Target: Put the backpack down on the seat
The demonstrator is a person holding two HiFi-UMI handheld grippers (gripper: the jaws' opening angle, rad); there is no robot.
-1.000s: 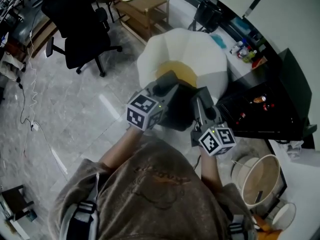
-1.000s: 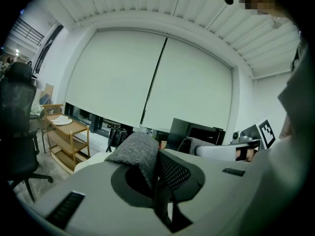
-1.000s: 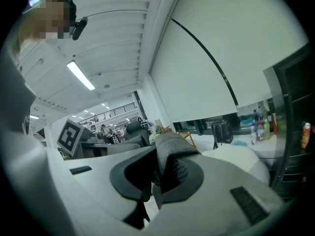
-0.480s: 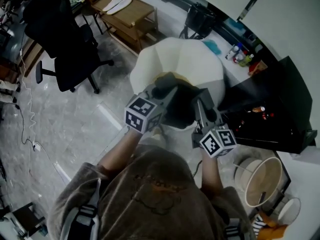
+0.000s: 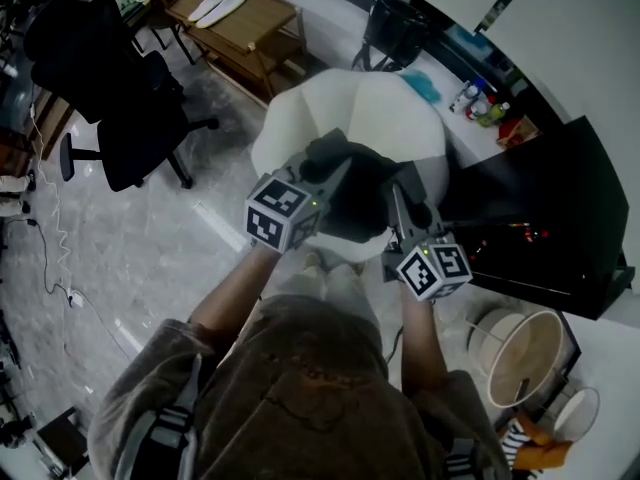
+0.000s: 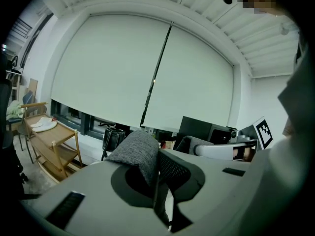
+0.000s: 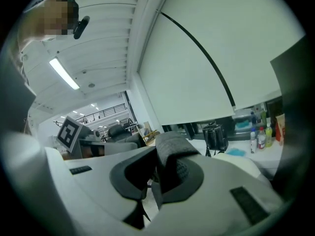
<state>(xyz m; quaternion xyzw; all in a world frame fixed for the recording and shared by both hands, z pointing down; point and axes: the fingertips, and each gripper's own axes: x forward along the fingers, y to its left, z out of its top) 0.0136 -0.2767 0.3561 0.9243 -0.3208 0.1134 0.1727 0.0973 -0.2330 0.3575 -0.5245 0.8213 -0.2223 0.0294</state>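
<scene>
A dark backpack hangs over the seat of a white shell chair, held from both sides. My left gripper is shut on one of its grey fabric straps; in the left gripper view the strap folds up out of the closed jaws of the left gripper. The right gripper is shut on another grey strap, which bulges above the jaws of the right gripper. Whether the backpack touches the seat is hidden by the bag itself.
A black office chair stands at the left. A wooden trolley with white insoles is at the back. A black bag and bottles lie behind the white chair, a black cabinet at the right, and round baskets at the lower right.
Both grippers and the backpack have moved forward over the white chair. The yellow patch on the seat, visible before, is now covered by the bag.
</scene>
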